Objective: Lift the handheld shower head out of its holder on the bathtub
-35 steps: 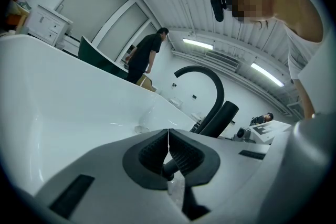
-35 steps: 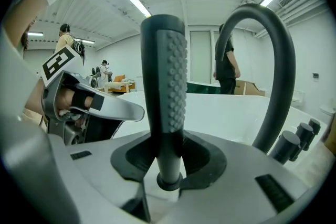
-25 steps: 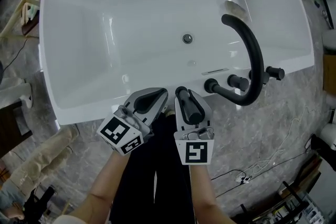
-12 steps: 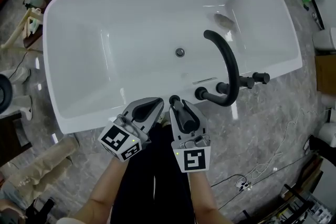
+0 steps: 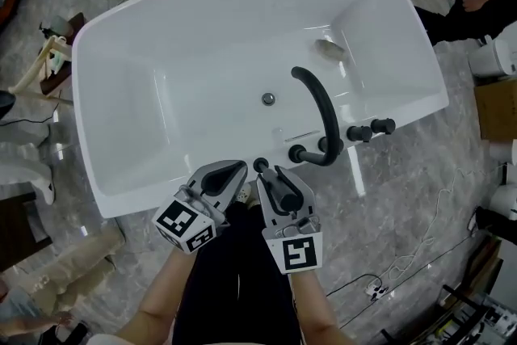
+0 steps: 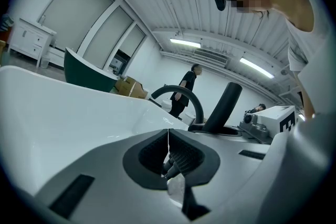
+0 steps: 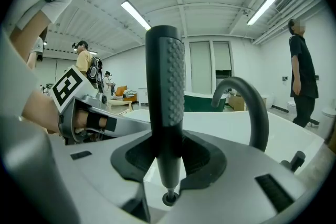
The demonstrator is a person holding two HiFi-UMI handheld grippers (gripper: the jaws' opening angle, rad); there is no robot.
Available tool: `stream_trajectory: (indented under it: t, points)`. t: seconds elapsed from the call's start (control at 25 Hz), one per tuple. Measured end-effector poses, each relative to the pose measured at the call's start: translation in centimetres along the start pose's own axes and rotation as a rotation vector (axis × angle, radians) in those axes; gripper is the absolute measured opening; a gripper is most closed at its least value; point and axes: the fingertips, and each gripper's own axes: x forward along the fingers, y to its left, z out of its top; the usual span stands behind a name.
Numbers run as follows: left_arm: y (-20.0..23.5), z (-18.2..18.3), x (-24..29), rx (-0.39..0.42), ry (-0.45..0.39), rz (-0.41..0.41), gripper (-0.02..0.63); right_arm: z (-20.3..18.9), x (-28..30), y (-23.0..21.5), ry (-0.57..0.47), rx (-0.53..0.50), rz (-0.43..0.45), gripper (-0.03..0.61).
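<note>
White bathtub (image 5: 210, 36) on grey marbled floor (image 5: 404, 190), black arched spout (image 5: 323, 105) at rim, right tongs (image 7: 167, 160) clamping black shower head (image 7: 167, 86), left tongs (image 6: 168, 152) closed.

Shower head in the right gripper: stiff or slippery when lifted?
Likely rigid: the shower head stands straight in the right gripper. Its raised dots should limit slipping. Slim and tall, it may pivot in the grip.

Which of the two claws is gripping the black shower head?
The right claw, shut on the upright black shower head; the left claw beside it just has its jaws pressed together.
</note>
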Motion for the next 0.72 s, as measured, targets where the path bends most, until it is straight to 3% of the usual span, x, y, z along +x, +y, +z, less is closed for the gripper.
stream_trajectory:
  t: [0.72]
  points:
    - [-4.6,5.9,-1.1,0.058,-0.017,-0.061,0.012,8.3,-3.8,0.6,-0.081,0.006,0.003,0.133]
